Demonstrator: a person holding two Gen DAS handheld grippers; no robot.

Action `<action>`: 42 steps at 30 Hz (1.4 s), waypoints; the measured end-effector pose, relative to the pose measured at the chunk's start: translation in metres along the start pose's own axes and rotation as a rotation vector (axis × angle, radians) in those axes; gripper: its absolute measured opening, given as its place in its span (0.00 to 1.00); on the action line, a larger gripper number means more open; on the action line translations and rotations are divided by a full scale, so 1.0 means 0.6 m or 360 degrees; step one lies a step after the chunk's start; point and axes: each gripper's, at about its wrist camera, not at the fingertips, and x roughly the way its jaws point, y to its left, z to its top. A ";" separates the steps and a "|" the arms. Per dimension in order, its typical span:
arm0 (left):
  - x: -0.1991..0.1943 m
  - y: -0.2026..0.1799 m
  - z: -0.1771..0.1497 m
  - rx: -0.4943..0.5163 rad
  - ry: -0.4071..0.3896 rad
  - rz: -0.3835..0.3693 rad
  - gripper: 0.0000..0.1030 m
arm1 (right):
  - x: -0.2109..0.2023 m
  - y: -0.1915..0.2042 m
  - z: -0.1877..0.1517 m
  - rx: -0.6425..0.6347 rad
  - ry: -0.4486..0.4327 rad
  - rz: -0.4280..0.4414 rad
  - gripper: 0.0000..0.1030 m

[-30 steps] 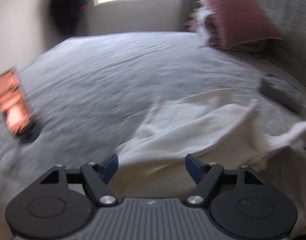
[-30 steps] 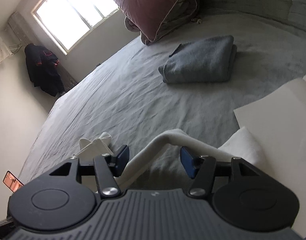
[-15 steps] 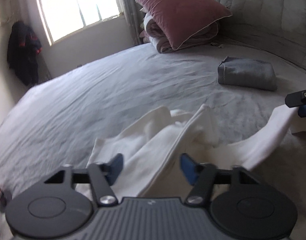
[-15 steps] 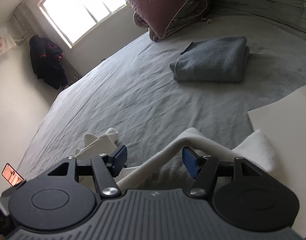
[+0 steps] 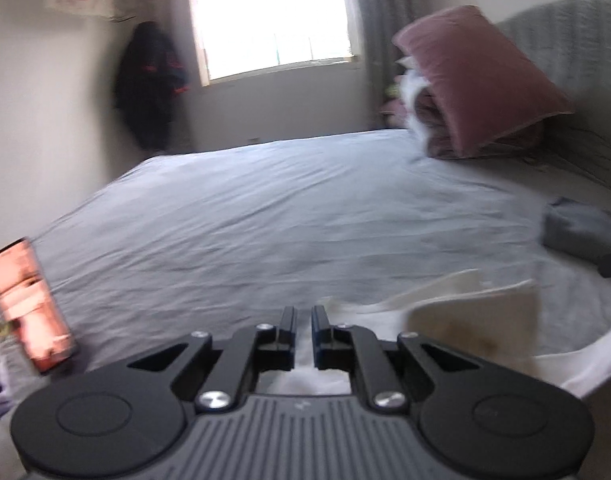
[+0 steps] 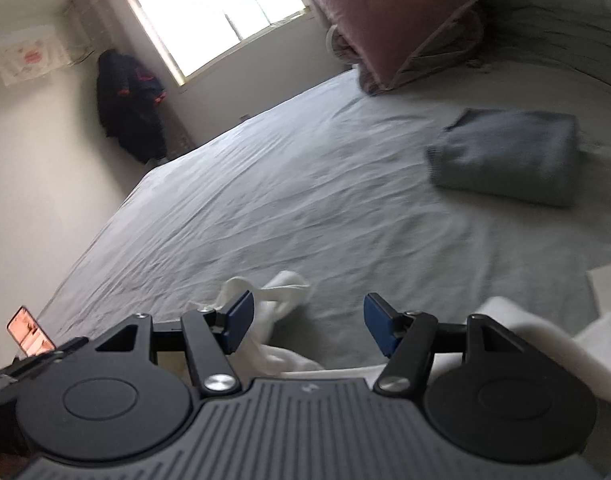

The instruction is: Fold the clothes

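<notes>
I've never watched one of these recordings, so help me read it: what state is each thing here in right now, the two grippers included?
Left gripper: shut, pinching white fabric.
Right gripper: open, holding nothing.
White garment: crumpled, unfolded, partly lifted off the bed.
Grey garment: folded, lying flat on the bed.
Pink pillow: propped on a pile of bedding.
Phone: standing upright, screen lit.
Dark jacket: hanging by the wall.

Left gripper (image 5: pixel 303 330): bottom centre of its frame, jaws drawn nearly together with a narrow slit between them, white fabric showing in that slit and behind the fingers.
Right gripper (image 6: pixel 305 322): bottom centre of its frame, jaws spread wide, blue pads (image 6: pixel 379 328) facing each other, nothing between them.
</notes>
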 end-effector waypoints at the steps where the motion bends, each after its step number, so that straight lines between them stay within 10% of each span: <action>1: -0.001 0.019 -0.002 -0.0014 0.0019 0.0031 0.08 | 0.006 0.009 -0.001 -0.0034 0.0002 0.0005 0.63; 9: -0.004 0.141 -0.037 -0.0168 0.0179 0.0167 0.08 | 0.050 0.052 -0.017 -0.0235 0.0075 -0.0001 0.64; 19: 0.001 0.089 -0.053 -0.0192 0.0303 -0.0249 0.41 | 0.082 0.038 -0.040 -0.0152 0.0191 -0.0069 0.64; 30: 0.083 -0.030 -0.018 -0.0114 0.0370 -0.0588 0.42 | 0.089 0.027 -0.048 -0.0182 0.0266 -0.0079 0.66; 33: 0.109 -0.047 -0.013 -0.0149 0.0399 -0.0608 0.38 | 0.087 0.021 -0.046 -0.0204 0.0266 -0.0104 0.67; 36: 0.125 -0.055 -0.010 -0.0187 0.0423 -0.0609 0.05 | 0.085 0.012 -0.042 -0.0186 0.0272 -0.0105 0.67; 42: 0.092 -0.034 -0.001 -0.0181 0.0320 -0.0442 0.04 | 0.082 0.010 -0.037 -0.0193 0.0266 -0.0099 0.67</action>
